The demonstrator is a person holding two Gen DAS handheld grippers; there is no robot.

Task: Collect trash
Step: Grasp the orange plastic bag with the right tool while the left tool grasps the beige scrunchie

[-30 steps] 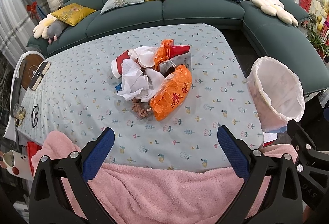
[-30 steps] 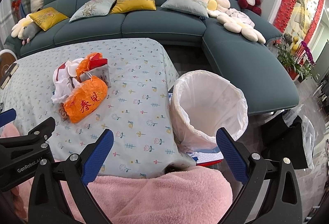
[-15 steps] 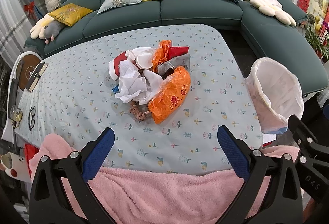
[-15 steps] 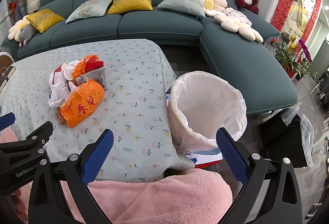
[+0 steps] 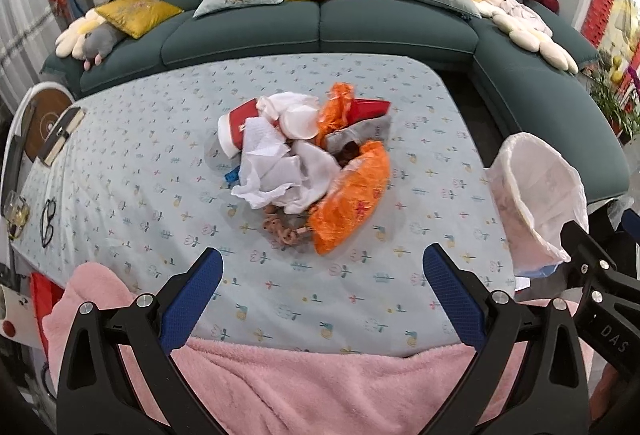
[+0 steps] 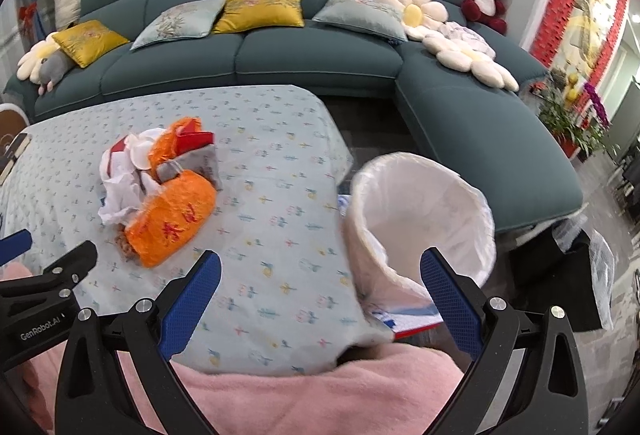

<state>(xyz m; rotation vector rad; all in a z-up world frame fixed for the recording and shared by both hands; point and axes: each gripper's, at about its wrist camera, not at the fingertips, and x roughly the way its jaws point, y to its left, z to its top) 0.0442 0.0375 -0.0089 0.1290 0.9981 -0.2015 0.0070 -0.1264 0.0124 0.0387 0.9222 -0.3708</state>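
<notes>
Left gripper (image 5: 322, 277) spread wide, empty, over table's (image 5: 132, 171) near edge. Right gripper (image 6: 320, 279) likewise released (nothing between fingers). Trash pile (image 5: 308, 171) mid-table: orange bag (image 5: 352, 203), white tissues (image 5: 276, 171). Lined bin (image 6: 420, 219) just off table's right edge.

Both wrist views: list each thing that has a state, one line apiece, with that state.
left gripper: open, empty, above the table's near edge.
right gripper: open, empty.
trash pile: heaped mid-table, untouched.
orange bag: lying on its side against the pile.
trash bin: lined with a white bag, open, empty as far as visible.
</notes>
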